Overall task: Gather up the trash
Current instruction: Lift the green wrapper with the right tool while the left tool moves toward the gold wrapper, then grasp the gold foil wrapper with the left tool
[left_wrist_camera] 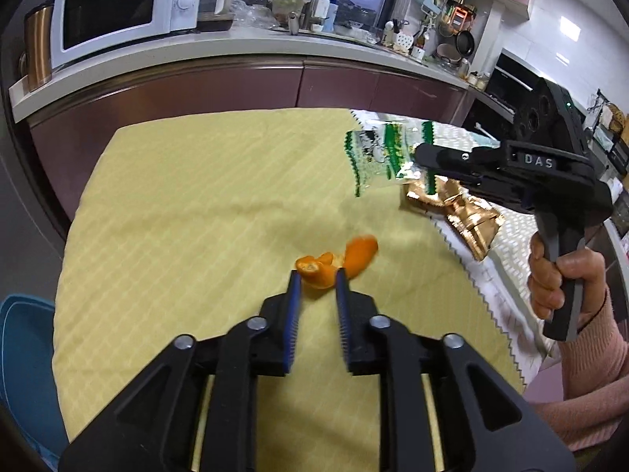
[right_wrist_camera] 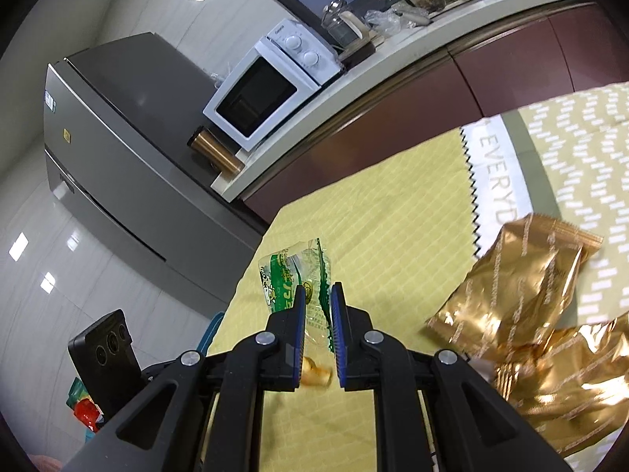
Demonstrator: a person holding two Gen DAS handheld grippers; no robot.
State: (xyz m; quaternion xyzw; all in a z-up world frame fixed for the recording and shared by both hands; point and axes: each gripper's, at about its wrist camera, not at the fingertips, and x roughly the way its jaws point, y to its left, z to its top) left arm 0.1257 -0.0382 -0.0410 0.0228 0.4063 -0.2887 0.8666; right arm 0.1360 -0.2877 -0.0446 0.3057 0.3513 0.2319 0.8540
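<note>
left gripper [left_wrist_camera: 317, 275] sat low over the yellow quilted cloth [left_wrist_camera: 188, 204]. its jaws were parted a little, with the orange peel [left_wrist_camera: 334, 261] at the fingertips; one end of the peel lay between the blue pads, the rest curled out past them to the right. whether the pads pressed on it could not be told, and the peel was blurred.

right gripper [right_wrist_camera: 317, 295] was pinching a clear wrapper with green print [right_wrist_camera: 298, 275], jaws drawn close on the film. in the left wrist view the same wrapper [left_wrist_camera: 377, 153] hung from the right gripper's tip above the cloth, far right side.

gold foil wrappers [right_wrist_camera: 550, 314] lay crumpled on the cloth just right of the right gripper, partly over a white zigzag-edged mat [right_wrist_camera: 491, 181]. a hand [left_wrist_camera: 558, 279] in a pink sleeve gripped the right gripper's handle.

white microwave [left_wrist_camera: 118, 8] stood on the counter behind.
</note>
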